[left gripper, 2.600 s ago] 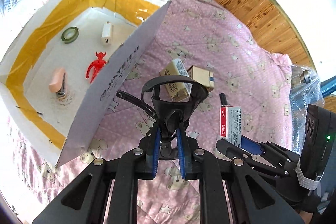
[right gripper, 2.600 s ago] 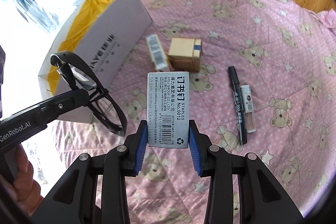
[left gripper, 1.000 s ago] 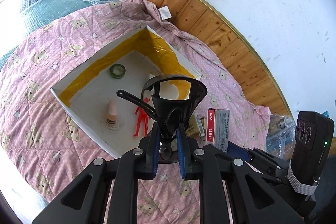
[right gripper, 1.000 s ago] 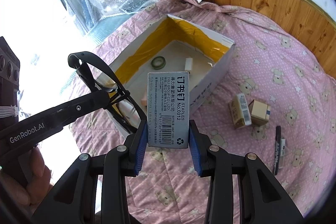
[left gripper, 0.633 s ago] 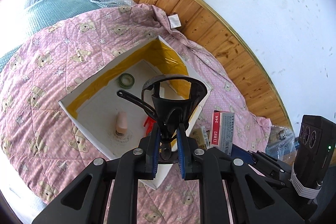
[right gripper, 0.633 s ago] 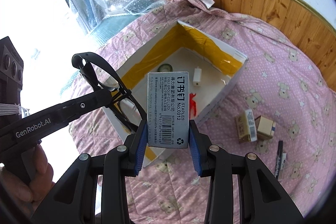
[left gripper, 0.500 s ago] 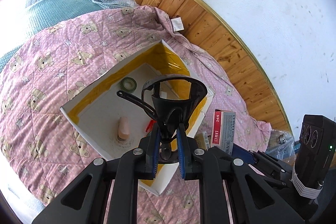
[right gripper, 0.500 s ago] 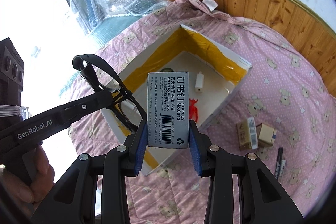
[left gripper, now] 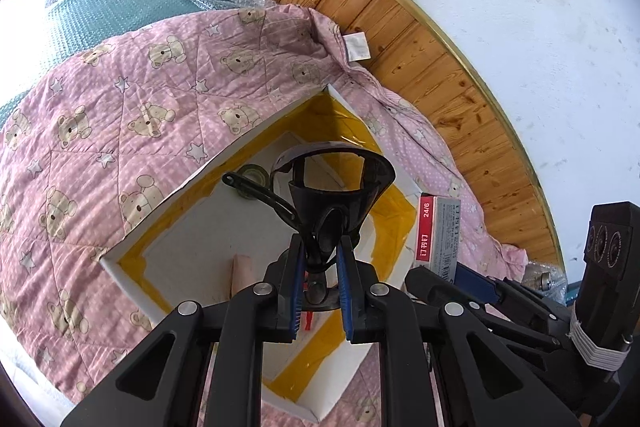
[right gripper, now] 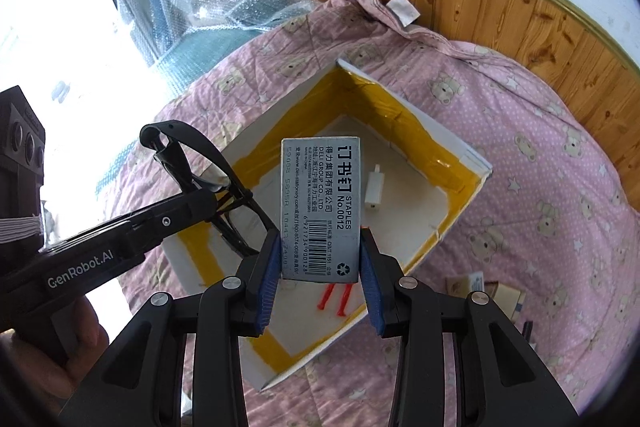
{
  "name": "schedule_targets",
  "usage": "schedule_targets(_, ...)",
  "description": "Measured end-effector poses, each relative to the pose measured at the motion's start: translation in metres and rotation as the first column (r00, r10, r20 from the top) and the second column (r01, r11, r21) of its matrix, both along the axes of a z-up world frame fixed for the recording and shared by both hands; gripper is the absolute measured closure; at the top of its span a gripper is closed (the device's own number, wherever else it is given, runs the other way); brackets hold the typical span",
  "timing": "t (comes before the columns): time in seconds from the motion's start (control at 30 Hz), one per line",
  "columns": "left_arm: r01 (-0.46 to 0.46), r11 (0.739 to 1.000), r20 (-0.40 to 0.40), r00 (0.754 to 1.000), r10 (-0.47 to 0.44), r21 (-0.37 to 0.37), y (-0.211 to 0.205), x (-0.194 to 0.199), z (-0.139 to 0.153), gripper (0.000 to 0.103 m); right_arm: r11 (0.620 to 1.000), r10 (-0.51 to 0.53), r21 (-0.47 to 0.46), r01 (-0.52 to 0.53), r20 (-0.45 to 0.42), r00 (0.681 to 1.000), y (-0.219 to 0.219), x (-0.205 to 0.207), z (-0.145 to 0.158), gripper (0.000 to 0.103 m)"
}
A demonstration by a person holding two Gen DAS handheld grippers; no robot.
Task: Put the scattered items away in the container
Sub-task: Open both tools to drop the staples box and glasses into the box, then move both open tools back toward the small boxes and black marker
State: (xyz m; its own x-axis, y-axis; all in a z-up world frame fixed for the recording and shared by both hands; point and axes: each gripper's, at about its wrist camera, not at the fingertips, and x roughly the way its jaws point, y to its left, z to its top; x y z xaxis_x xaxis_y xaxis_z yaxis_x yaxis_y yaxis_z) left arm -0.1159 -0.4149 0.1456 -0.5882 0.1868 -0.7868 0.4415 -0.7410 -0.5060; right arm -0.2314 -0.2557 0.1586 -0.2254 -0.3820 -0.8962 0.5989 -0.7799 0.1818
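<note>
A quilted cloth blanket (right gripper: 540, 155) lies under the matt cardboard box (right gripper: 448, 143), lined with glossy yellow tape (right gripper: 408, 123).

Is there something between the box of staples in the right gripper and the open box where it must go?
Nothing visible does. The right gripper holds the staples box above the open cardboard box, whose floor below shows a white adapter and red figure, with bare space around them.

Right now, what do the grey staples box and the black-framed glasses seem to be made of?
Grey staples box: looks like matte printed card, with flat faces, crisp edges and a barcode. Black-framed glasses: likely glossy plastic frame with clear lenses; whether those are glass or plastic, I cannot tell.
</note>
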Motion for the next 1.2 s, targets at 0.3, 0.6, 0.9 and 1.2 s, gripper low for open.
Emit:
schedule_targets(0.3, 0.052, 0.999, 0.045, 0.998, -0.052, -0.009, 0.001, -0.043, -0.027, 0.079, 0.998, -0.050, 0.025, 0.050, 0.006, 0.999, 0.001, -0.044, -0.026, 0.061)
schedule_targets(0.6, -0.008, 1.000, 0.106, 0.994, 0.008, 0.003, -0.017, -0.055, -0.052, 0.048, 0.992, -0.120, 0.036, 0.117, 0.089, 0.989, 0.027, -0.064, -0.052, 0.051)
schedule_targets(0.9, 0.013, 1.000, 0.114, 0.993, -0.015, 0.022, -0.009, -0.052, -0.052, 0.048, 0.993, -0.115, 0.015, 0.114, 0.128, 0.985, 0.036, -0.053, -0.054, 0.051)
schedule_targets(1.2, 0.018, 1.000, 0.099, 0.995, -0.018, 0.005, 0.001, -0.032, -0.035, 0.048, 0.996, -0.090, -0.012, 0.092, 0.112, 0.990, 0.033, -0.028, -0.037, 0.051)
